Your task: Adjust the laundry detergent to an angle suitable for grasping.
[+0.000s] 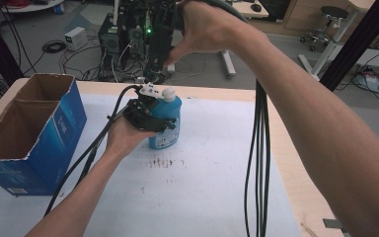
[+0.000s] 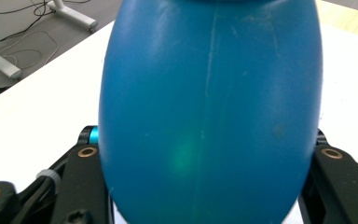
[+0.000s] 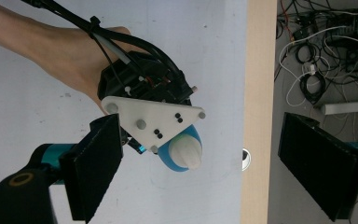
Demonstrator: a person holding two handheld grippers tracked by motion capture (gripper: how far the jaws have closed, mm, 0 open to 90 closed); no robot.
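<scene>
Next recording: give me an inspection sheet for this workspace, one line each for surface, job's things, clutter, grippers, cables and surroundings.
Surface: white mat on a wooden table, with dark reddish marks near its middle.
Job's things: blue bottle with a white cap, standing upright on the mat.
Clutter: open blue cardboard box at the table's left end; what it holds cannot be seen.
Grippers: left gripper closed on the blue bottle, one jaw against each side in the left gripper view. Right gripper held above the bottle, looking down on it, jaws wide open with nothing between them.
Cables: black cable bundle hanging from the raised right arm; another trailing along the left forearm.
Surroundings: floor with loose wires, equipment rack, stool.
</scene>
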